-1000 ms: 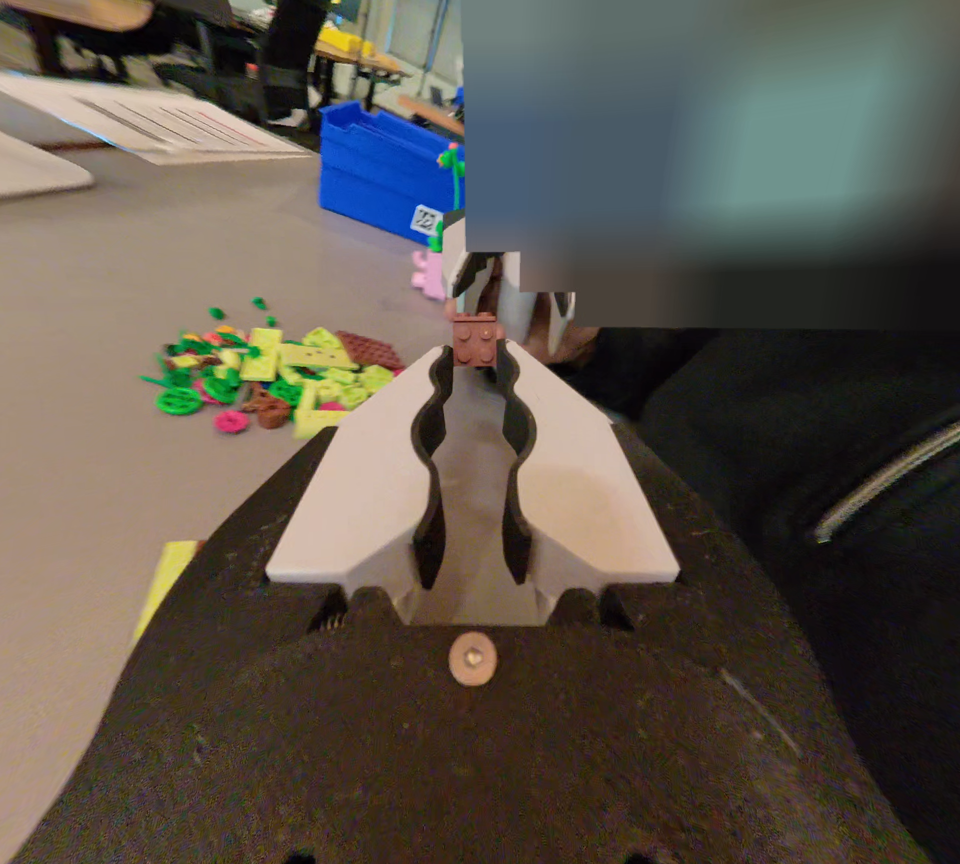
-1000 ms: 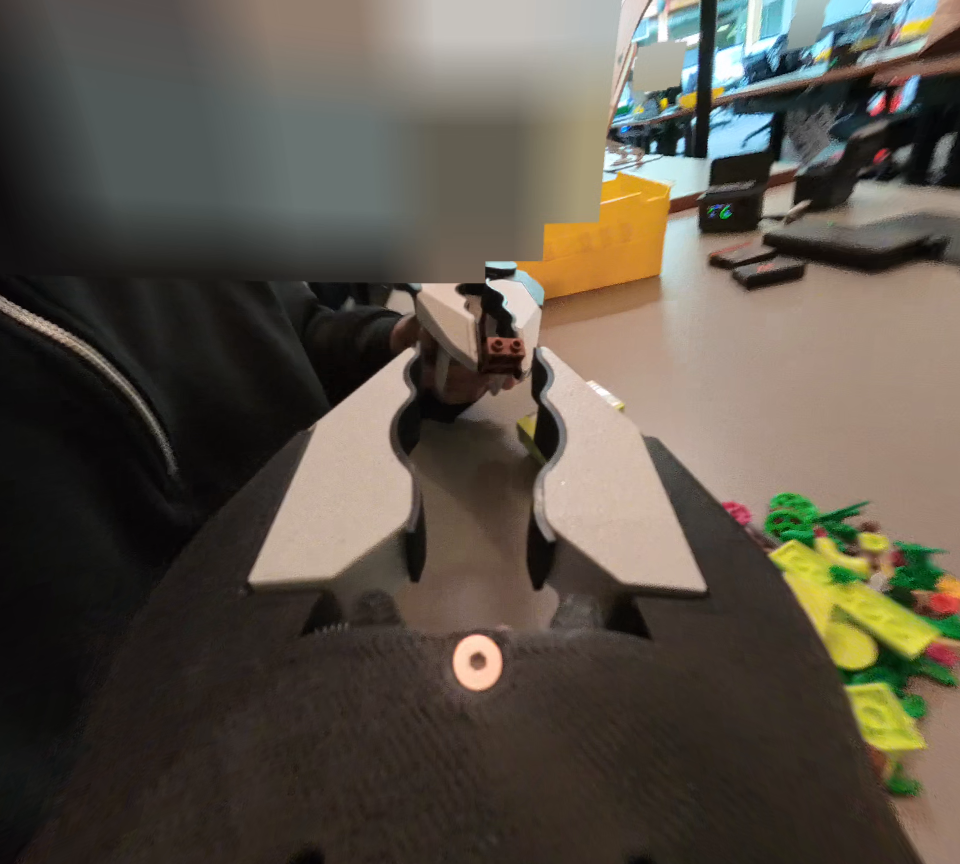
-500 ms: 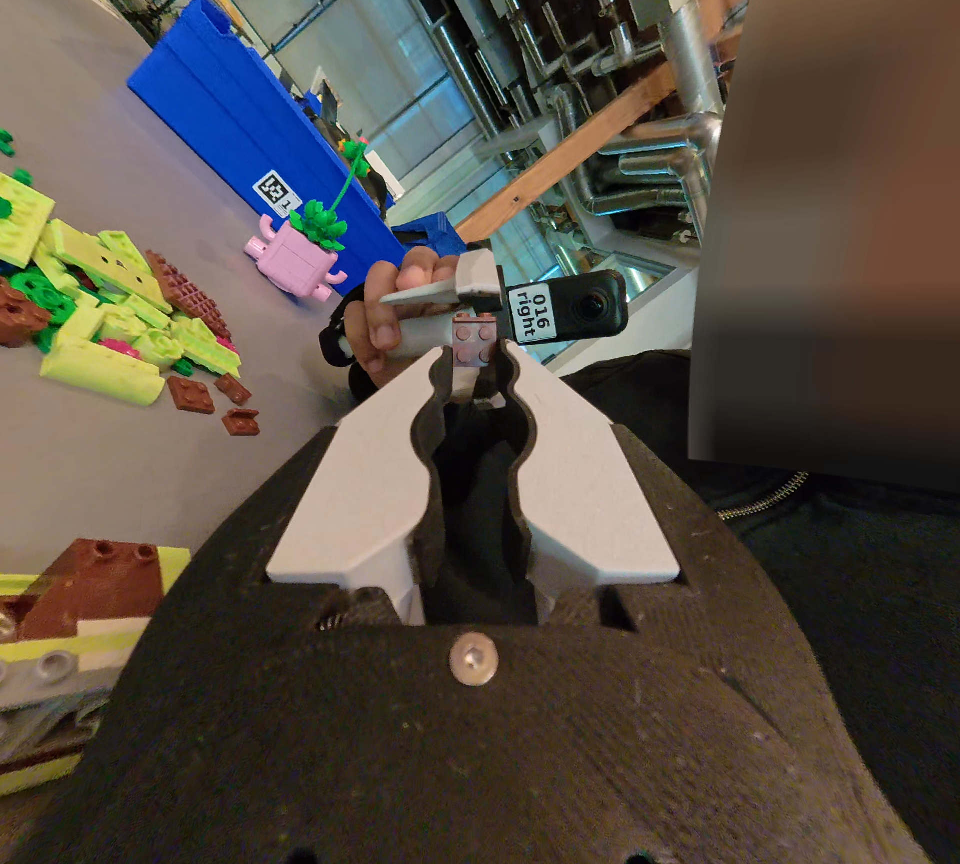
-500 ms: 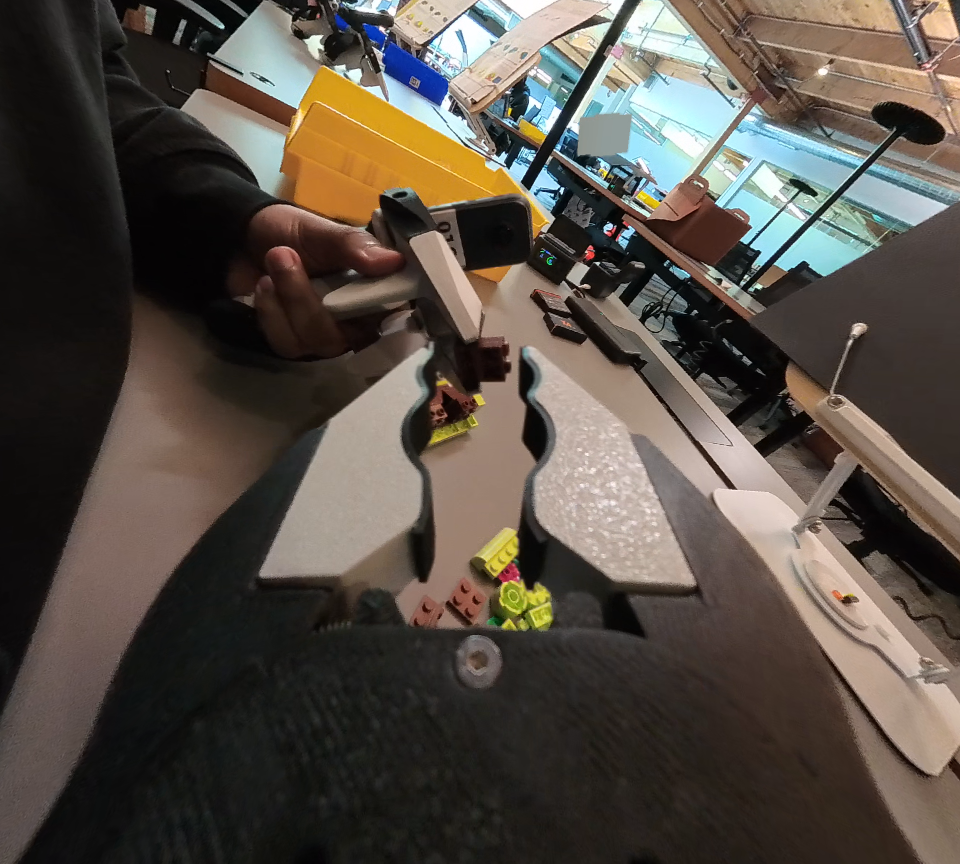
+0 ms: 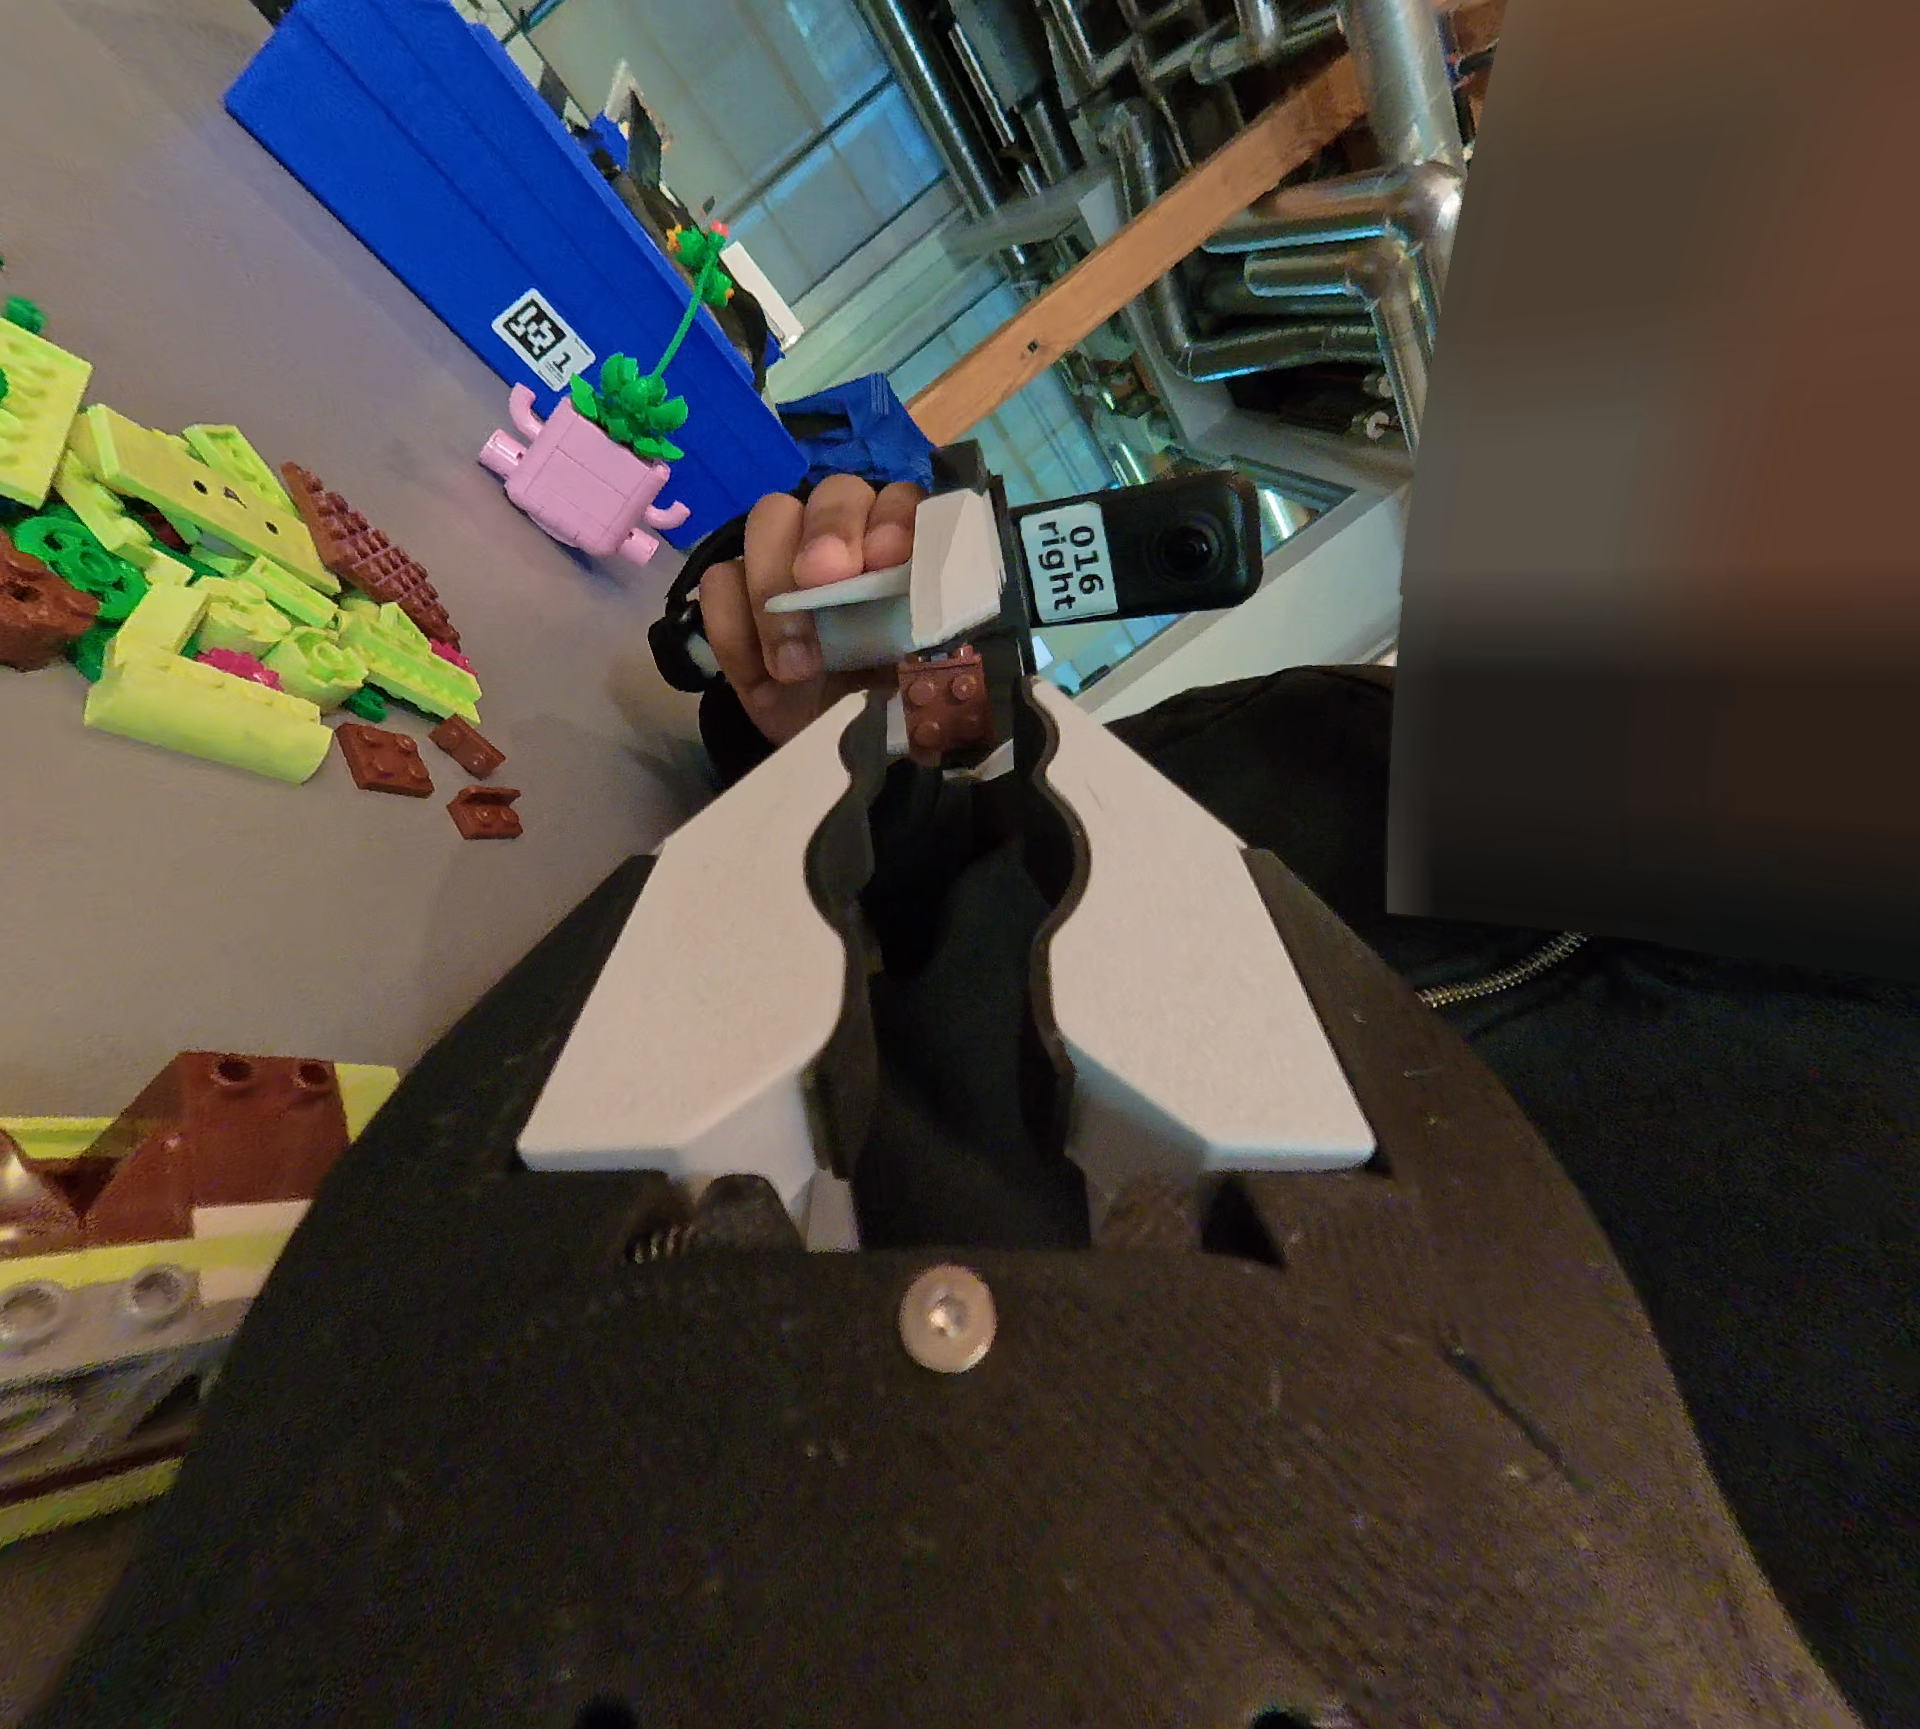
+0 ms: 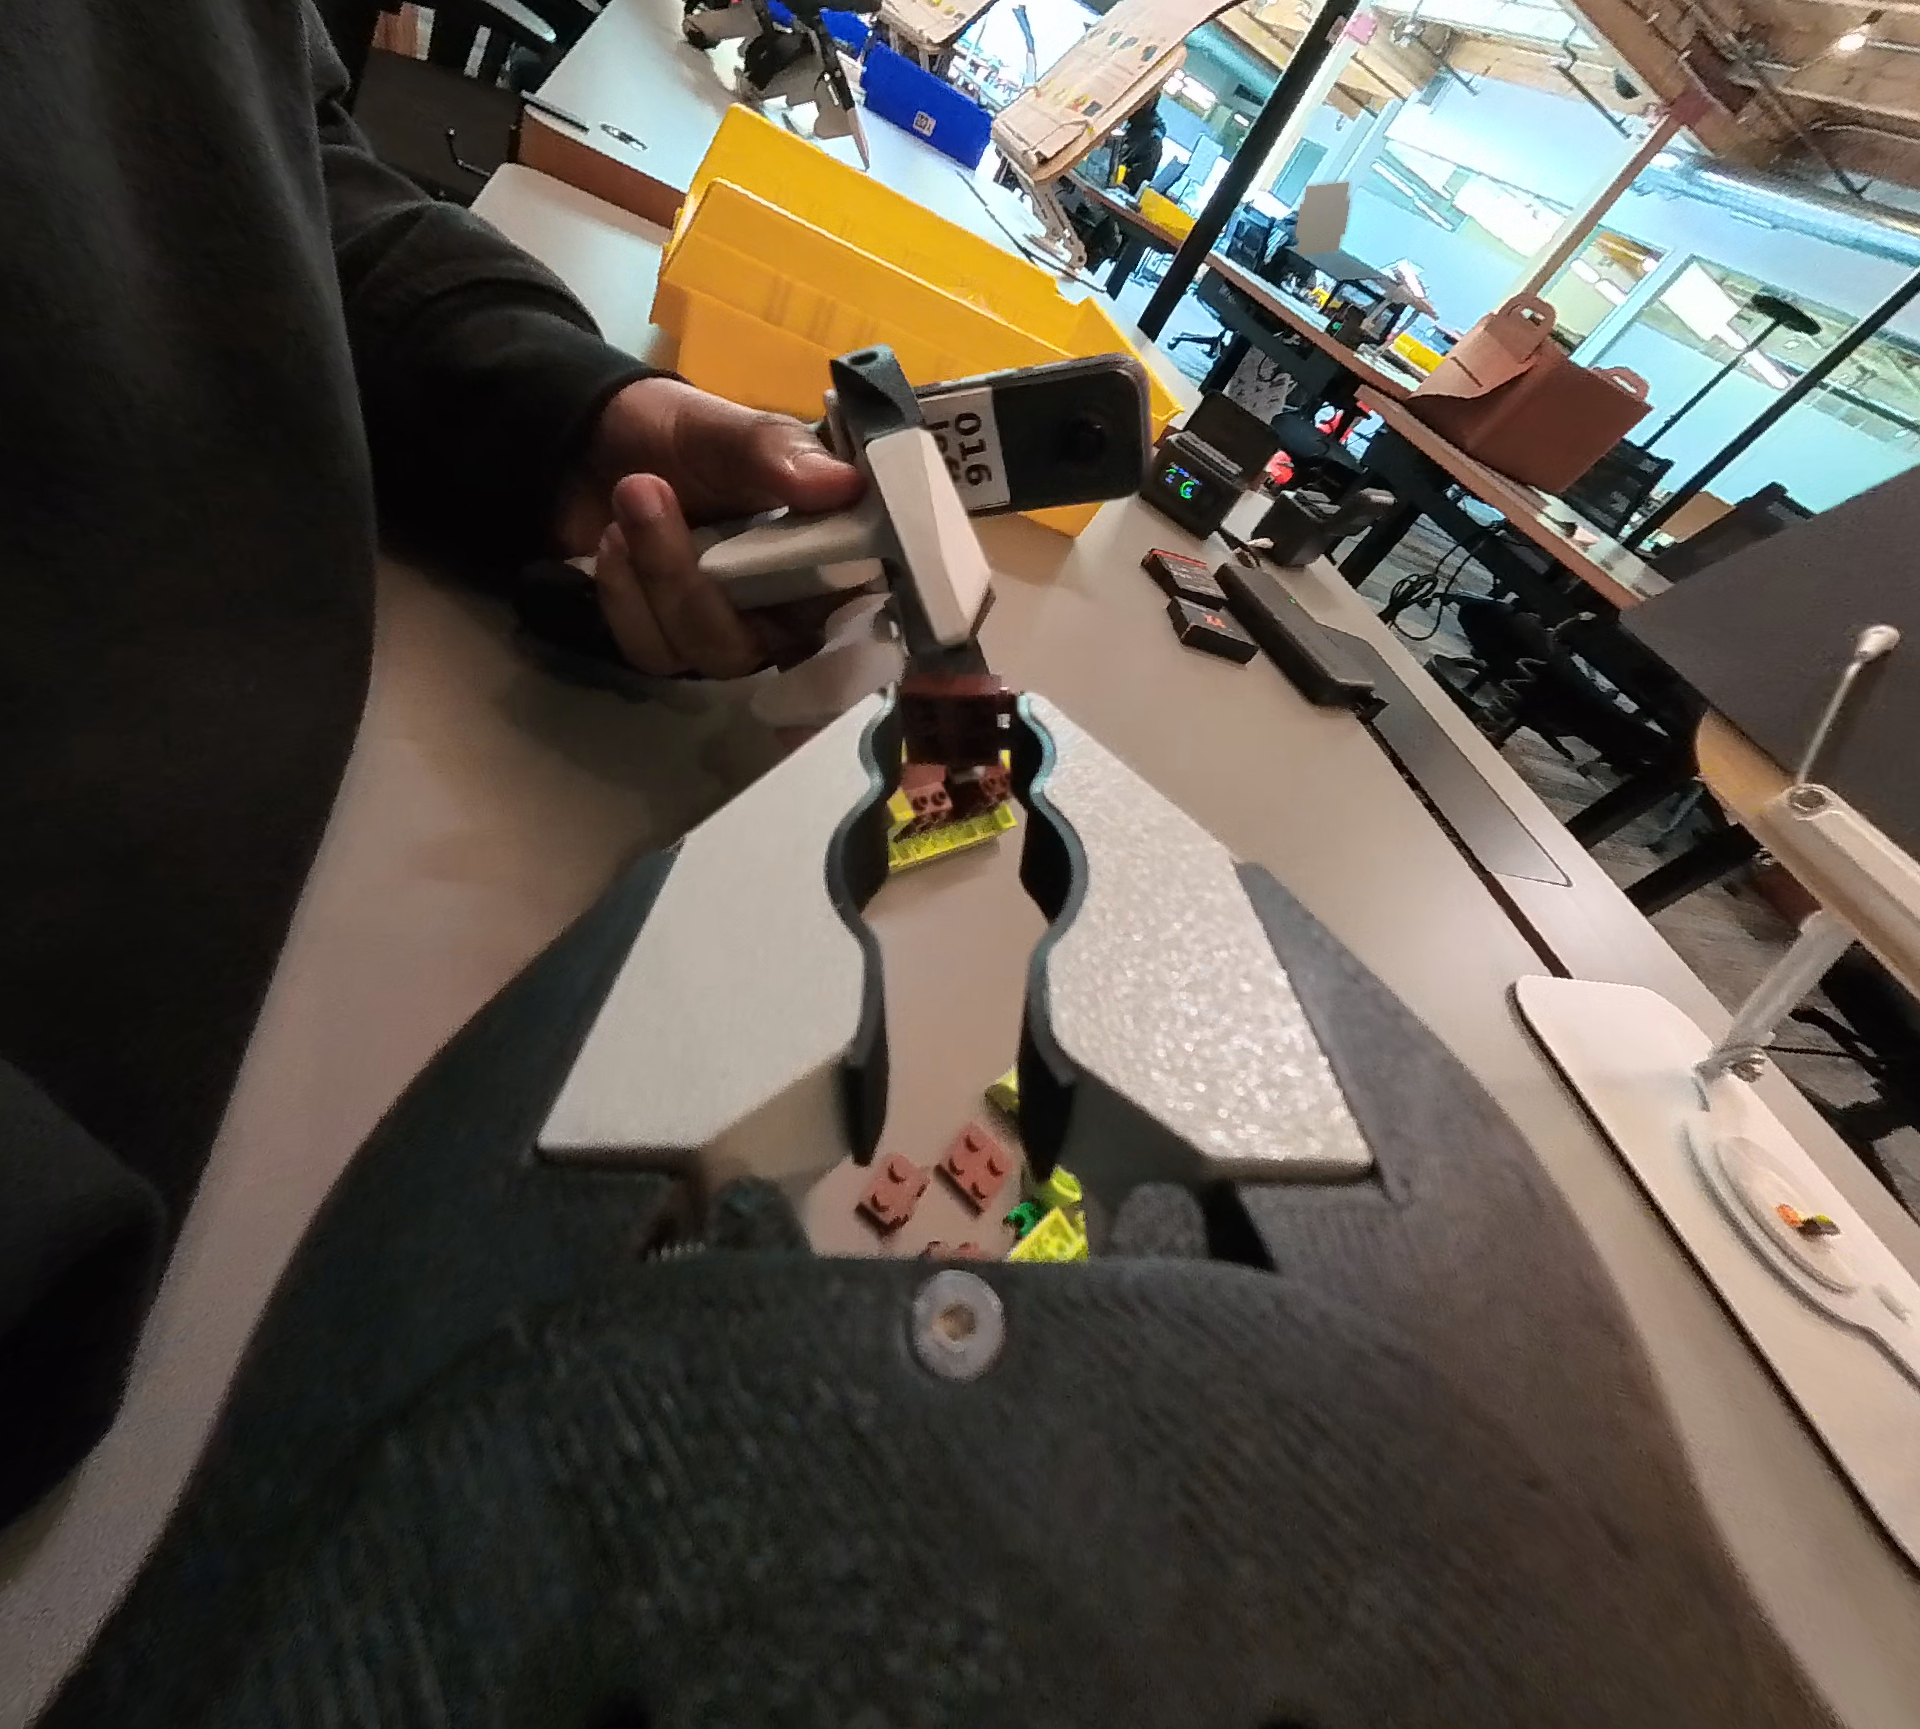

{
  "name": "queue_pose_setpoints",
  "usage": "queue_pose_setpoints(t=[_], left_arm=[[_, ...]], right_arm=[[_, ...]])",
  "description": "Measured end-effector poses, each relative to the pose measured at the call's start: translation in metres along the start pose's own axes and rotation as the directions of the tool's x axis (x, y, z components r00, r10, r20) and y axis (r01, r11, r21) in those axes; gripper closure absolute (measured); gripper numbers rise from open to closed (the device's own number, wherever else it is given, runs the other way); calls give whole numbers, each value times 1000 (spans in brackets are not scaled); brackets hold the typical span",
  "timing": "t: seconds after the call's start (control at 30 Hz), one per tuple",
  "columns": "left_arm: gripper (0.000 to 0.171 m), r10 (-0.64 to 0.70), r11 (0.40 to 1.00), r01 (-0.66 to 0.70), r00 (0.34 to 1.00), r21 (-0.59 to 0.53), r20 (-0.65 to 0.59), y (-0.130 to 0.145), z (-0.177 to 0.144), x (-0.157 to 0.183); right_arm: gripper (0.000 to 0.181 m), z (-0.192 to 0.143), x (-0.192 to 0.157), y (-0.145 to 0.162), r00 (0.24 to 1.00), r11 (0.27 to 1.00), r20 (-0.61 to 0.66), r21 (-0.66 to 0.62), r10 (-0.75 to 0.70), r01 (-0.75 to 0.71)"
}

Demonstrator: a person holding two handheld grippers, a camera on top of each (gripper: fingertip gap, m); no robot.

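Observation:
A small brown 2x2 brick (image 5: 943, 708) hangs in the air between both grippers. My right gripper (image 6: 953, 721) is shut on the brick (image 6: 951, 723). In the left wrist view it comes in from beyond (image 5: 961, 640), held by a hand. My left gripper (image 5: 951, 711) stands with its fingertips on either side of the brick, with a small gap on each side, so it looks slightly open. In the right wrist view its grey finger (image 6: 925, 536) points down onto the brick. Below them on the table is a part-built model of brown bricks on a lime plate (image 6: 940, 812), also at the left edge (image 5: 156, 1191).
A pile of lime, green and brown pieces (image 5: 208, 578) lies on the grey table, with loose brown plates (image 5: 390, 754) beside it. A pink pot with a green plant (image 5: 592, 474) stands before a blue bin (image 5: 468, 225). Yellow bins (image 6: 862, 277), black devices (image 6: 1205, 609) and a white stand base (image 6: 1714, 1160) lie farther off. My two grippers' fingertips are within a few centimetres of each other.
My right gripper has moved in and closed onto the brown brick that my left gripper held. My left gripper's fingers have spread a little. Both grippers have tilted.

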State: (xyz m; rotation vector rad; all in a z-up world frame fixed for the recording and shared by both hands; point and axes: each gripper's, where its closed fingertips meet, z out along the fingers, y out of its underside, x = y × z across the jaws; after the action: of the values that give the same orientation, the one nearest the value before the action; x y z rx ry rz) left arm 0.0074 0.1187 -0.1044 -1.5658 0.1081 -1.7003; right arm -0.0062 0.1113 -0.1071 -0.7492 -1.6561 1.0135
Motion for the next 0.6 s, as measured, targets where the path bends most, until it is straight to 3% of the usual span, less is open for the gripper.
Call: queue_pose_setpoints(t=[0.1,0.6], left_arm=[[160,-5,1000,5,1000,-18,11,3,1,-2],[160,-72,997,72,997,-21,-11,3,0,-4]], right_arm=[[163,1,-3,2,1000,1000,10,-14,-12,12],[160,3,-1,3,994,995,-48,-32,-95,94]])
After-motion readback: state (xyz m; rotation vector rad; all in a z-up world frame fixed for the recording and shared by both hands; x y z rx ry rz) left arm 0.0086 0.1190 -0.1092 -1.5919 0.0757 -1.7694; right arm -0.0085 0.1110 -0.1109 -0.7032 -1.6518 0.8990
